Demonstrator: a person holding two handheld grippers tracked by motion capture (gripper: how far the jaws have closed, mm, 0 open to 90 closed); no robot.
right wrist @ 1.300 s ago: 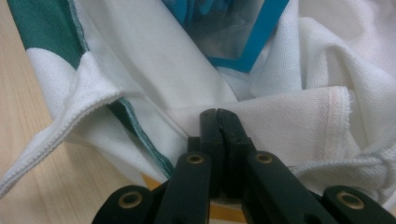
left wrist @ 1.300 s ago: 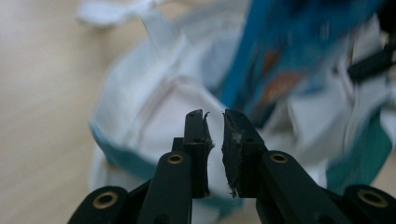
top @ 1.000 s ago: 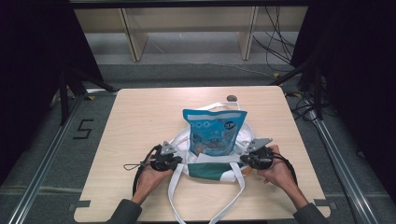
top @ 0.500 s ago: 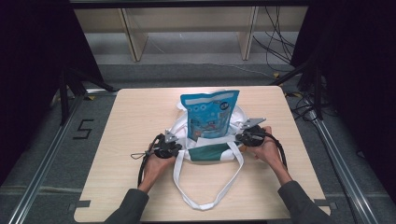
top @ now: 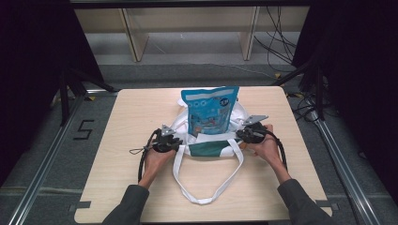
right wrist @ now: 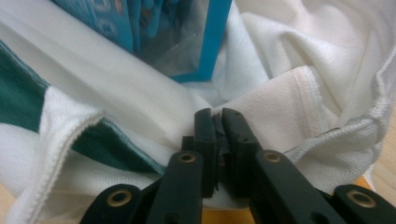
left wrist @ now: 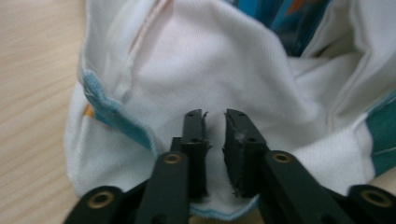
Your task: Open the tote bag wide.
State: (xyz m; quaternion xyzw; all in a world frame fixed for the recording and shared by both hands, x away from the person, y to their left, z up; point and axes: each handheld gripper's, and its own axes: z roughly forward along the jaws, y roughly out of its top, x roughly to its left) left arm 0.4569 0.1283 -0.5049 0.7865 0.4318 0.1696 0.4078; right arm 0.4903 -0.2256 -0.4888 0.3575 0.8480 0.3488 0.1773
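Note:
A white tote bag (top: 220,149) with a green panel lies at the middle of the table, and a blue snack pouch (top: 209,110) stands upright in its mouth. My left gripper (top: 179,140) is at the bag's left rim. In the left gripper view its jaws (left wrist: 212,114) have just been opening; a gap shows between the pads, which rest over the white cloth (left wrist: 224,60) without pinching it. My right gripper (top: 238,136) is at the right rim. Its jaws (right wrist: 218,114) have just been opening too, with a narrow empty slit between them, against a fold of the bag (right wrist: 280,98) below the pouch (right wrist: 154,28).
The bag's two white handles (top: 206,199) trail in loops toward the table's near edge. The wooden table (top: 131,117) has bare wood on both sides of the bag. Beyond it stand shelves (top: 187,28), with cables (top: 281,47) on the floor at the right.
Both hands have pushed the bag and pouch farther away across the table. The pouch now stands more upright, and the handles have stretched out toward the near edge.

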